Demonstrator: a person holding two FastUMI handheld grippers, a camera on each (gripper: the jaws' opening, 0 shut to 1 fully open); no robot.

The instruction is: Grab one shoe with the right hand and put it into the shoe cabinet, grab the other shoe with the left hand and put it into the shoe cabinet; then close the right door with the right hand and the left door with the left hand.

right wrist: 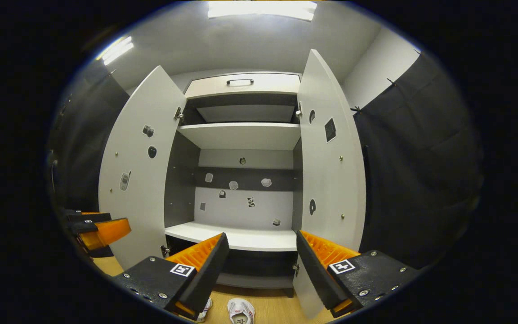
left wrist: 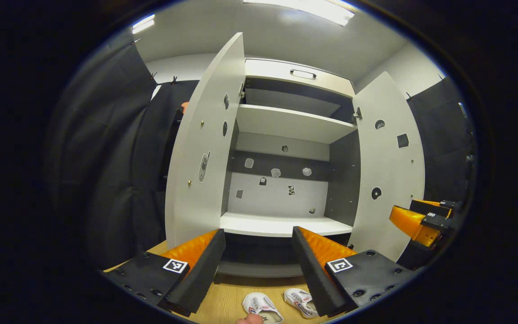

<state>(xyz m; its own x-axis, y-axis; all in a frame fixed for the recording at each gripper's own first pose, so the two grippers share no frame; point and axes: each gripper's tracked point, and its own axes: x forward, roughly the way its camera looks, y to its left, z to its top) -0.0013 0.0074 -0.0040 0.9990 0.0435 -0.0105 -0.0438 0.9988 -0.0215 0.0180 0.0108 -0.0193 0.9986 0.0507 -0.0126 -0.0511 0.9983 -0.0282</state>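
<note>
A white shoe cabinet [left wrist: 286, 225] [right wrist: 241, 238] stands ahead with both doors swung wide. Its left door [left wrist: 205, 148] [right wrist: 137, 171] and right door [left wrist: 387, 166] [right wrist: 328, 157] are open, and the shelves are bare. Two white shoes lie on the wooden floor below me: one shoe [left wrist: 262, 308] [right wrist: 241, 311] and the other shoe [left wrist: 301, 302] [right wrist: 205, 309] beside it. My left gripper [left wrist: 259, 258] is open above them, nothing between its fingers. My right gripper [right wrist: 261, 263] is open too, and it appears at the right edge of the left gripper view [left wrist: 421, 220].
Black cloth walls close in on both sides of the cabinet. A drawer with a handle [left wrist: 303, 73] [right wrist: 240, 82] tops the cabinet. The wooden floor [left wrist: 227, 301] runs up to the cabinet's base. A fingertip [left wrist: 249, 319] shows at the bottom edge of the left gripper view.
</note>
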